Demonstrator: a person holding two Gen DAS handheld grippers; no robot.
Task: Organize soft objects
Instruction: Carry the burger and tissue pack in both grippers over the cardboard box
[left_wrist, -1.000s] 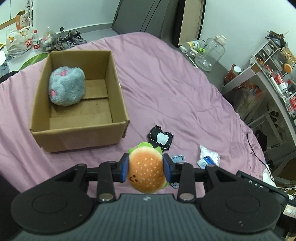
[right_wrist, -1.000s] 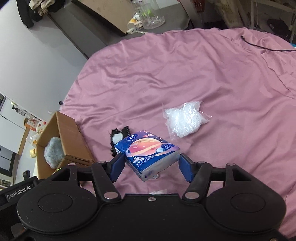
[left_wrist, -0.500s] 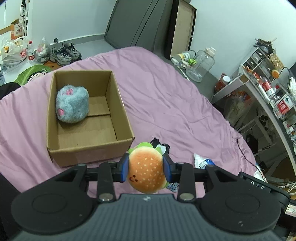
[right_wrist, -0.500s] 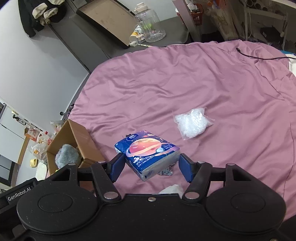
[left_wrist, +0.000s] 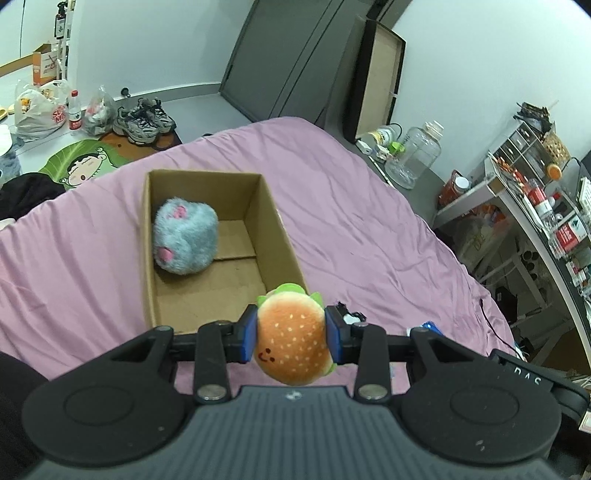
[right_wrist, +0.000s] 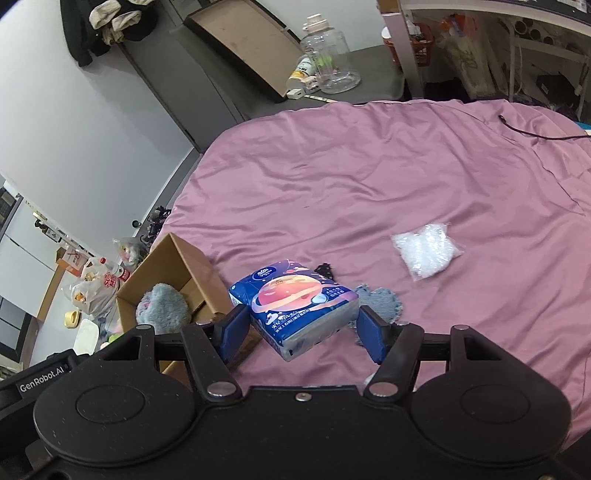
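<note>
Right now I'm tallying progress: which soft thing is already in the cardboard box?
The grey fluffy plush lies inside the box. The burger plush and tissue pack are each held in a tool.

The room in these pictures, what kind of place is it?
Most likely a lived-in bedroom. A bed with a purple sheet fills it, sneakers sit on the floor by the wall, and cluttered shelves stand alongside.

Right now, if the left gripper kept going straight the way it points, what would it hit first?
Probably the cardboard box: its near right corner lies just beyond the burger plush held in the left gripper. Depth is unclear.
</note>
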